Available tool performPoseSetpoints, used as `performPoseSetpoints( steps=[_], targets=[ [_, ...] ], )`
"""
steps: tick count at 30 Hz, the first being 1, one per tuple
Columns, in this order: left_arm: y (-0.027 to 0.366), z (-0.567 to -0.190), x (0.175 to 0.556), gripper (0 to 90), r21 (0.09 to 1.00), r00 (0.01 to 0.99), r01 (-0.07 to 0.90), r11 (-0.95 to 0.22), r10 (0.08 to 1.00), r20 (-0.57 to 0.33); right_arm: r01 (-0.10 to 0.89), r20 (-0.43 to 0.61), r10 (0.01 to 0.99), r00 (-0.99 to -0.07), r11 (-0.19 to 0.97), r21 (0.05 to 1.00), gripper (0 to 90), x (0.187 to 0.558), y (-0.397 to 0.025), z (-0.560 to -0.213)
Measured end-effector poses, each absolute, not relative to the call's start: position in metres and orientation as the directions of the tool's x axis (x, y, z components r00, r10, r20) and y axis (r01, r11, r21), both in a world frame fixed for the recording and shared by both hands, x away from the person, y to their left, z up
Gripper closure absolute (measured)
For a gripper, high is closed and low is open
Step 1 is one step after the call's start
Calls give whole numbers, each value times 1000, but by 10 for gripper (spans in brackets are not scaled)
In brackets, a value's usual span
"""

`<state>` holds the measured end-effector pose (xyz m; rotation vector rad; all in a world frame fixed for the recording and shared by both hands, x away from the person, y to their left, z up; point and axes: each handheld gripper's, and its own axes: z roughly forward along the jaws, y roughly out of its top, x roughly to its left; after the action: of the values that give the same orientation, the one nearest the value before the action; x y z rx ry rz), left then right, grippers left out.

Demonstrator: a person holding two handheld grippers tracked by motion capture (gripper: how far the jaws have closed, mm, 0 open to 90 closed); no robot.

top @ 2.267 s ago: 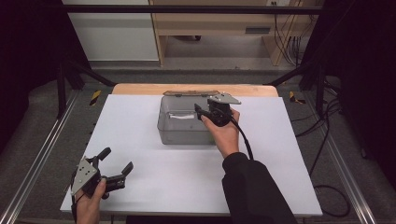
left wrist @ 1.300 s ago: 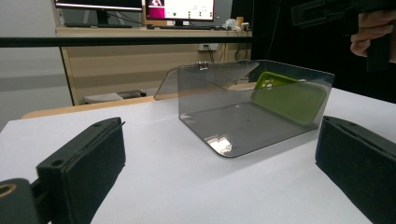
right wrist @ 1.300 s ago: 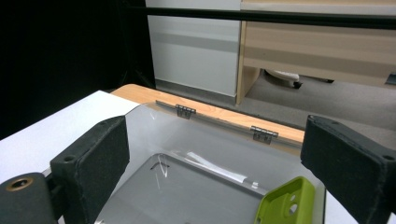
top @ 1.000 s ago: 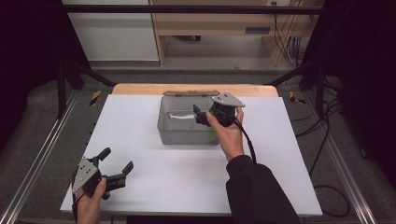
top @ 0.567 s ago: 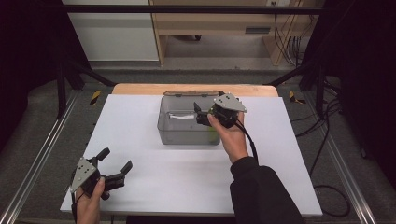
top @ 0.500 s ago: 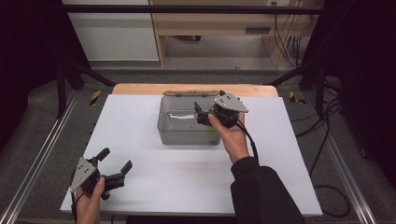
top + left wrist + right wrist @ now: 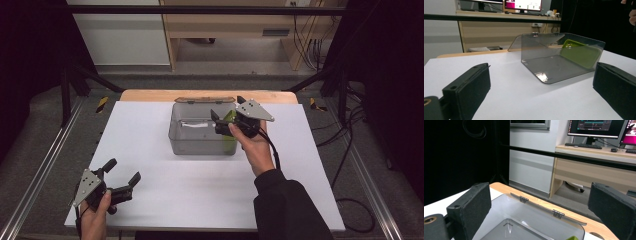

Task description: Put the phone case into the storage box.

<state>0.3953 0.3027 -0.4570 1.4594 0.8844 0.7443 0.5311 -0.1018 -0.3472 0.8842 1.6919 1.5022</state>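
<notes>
Right gripper (image 7: 220, 121) hovers over the clear box (image 7: 186, 135), jaws spread wide and holding nothing, as its own view confirms. Green flat item (image 7: 229, 119) sits inside the box against the wall nearest that gripper, just below and slightly behind the jaw tips; in the left gripper view the green item (image 7: 579, 53) leans tilted against the far wall of the box (image 7: 549, 70), long axis running along that wall. Box lid (image 7: 204, 100) is swung open and lies back beyond the jaws, hinges visible in the right gripper view (image 7: 541, 207). Left gripper (image 7: 121, 186) rests low near the front edge of the white surface (image 7: 150, 200), jaws also wide, empty, box well apart ahead of them. Right hand (image 7: 255, 147) is clearly nearer to the green item. Likely call: item looks just released into the box, or about to be picked; cannot tell which. Next move turns on dropping the right jaws straight down onto the item's upper edge.
</notes>
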Motion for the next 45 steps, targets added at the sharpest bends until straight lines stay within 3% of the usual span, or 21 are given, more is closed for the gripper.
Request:
performPoseSetpoints(
  steps=[45],
  targets=[
    [303, -457, 394, 10, 995, 522, 96, 9, 851, -57, 9, -65, 823, -564, 85, 996, 36, 505, -139, -327]
  ],
)
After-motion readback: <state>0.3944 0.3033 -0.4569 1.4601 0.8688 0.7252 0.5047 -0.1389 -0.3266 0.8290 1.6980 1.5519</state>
